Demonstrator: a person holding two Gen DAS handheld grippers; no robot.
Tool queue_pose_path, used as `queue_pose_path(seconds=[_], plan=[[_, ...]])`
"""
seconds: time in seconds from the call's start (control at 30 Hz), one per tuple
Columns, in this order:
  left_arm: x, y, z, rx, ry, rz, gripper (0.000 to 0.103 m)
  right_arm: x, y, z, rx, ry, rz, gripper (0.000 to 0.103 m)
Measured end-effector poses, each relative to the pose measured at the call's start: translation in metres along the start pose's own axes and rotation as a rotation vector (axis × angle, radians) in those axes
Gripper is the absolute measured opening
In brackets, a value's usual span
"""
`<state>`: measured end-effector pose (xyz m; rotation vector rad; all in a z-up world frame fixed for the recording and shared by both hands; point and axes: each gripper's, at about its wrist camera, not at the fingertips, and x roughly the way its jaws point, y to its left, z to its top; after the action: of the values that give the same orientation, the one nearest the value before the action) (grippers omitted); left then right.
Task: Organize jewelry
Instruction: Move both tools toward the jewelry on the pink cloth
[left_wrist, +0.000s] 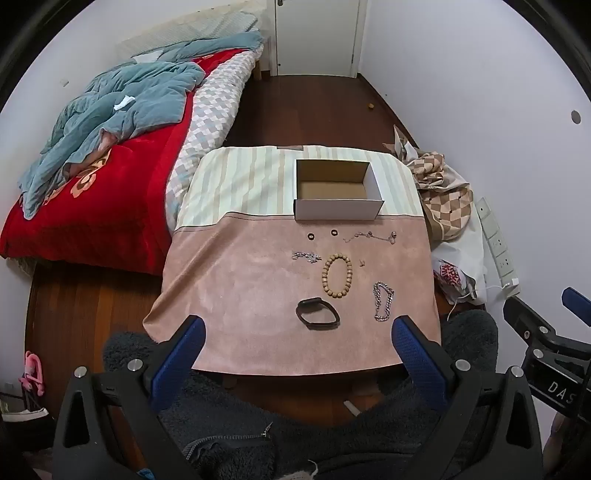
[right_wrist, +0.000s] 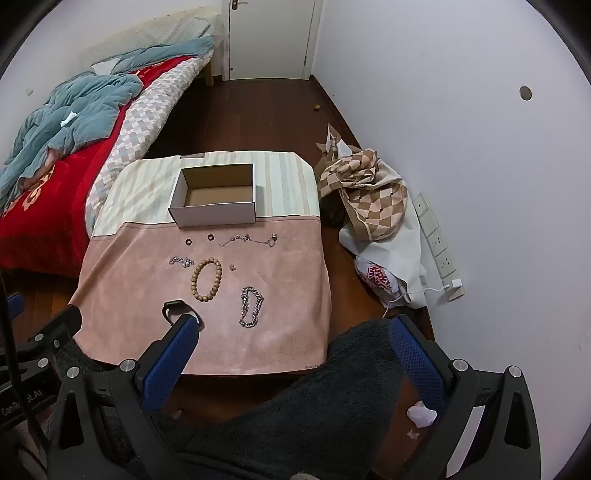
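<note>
Nothing looks sorted yet: the cardboard box (left_wrist: 338, 190) at the far side of the table (left_wrist: 240, 295) sits open and bare inside, and every piece of jewelry lies outside it on the pink cloth. Taking the bead bracelet (left_wrist: 337, 275) as the centre of the dial, the two small dark rings (left_wrist: 322, 234) lie at about eleven o'clock, the thin chain (left_wrist: 371, 236) at one, a small silver tangle (left_wrist: 306, 256) at ten, a tiny stud (left_wrist: 361, 263) at two, the heavy silver chain bracelet (left_wrist: 382, 301) at four, and the black bangle (left_wrist: 317, 313) at seven. All of these are left to move, I judge. The left gripper (left_wrist: 301, 345) hangs back over the near edge with its jaws wide apart and nothing between them; the right gripper (right_wrist: 295, 345) is likewise spread and empty, its left finger partly covering the bangle in that view. The path to the box seems clear. A bed (left_wrist: 110, 177) stands to the left, a heap of checked cloth (right_wrist: 369, 192) and a power strip (right_wrist: 437, 243) to the right.
</note>
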<state>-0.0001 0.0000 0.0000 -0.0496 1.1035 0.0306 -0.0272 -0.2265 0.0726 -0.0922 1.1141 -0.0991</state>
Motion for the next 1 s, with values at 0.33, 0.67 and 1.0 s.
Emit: queue_pose_path(seconds=[0.33,0.67,1.0], plan=[[-0.002,0.001,-0.001,0.000,-0.008,-0.001,0.103,-0.002,0.000,0.002,-0.006,-0.006,-0.001,0.103],[-0.004,-0.002,-0.003,0.000,-0.008,0.002,0.103,-0.004,0.001,0.003,-0.009,-0.017,-0.004,0.103],[-0.004,-0.007,0.003,0.001,-0.016,0.006,0.103,-0.008,0.003,0.003,-0.015,-0.035,-0.008,0.103]])
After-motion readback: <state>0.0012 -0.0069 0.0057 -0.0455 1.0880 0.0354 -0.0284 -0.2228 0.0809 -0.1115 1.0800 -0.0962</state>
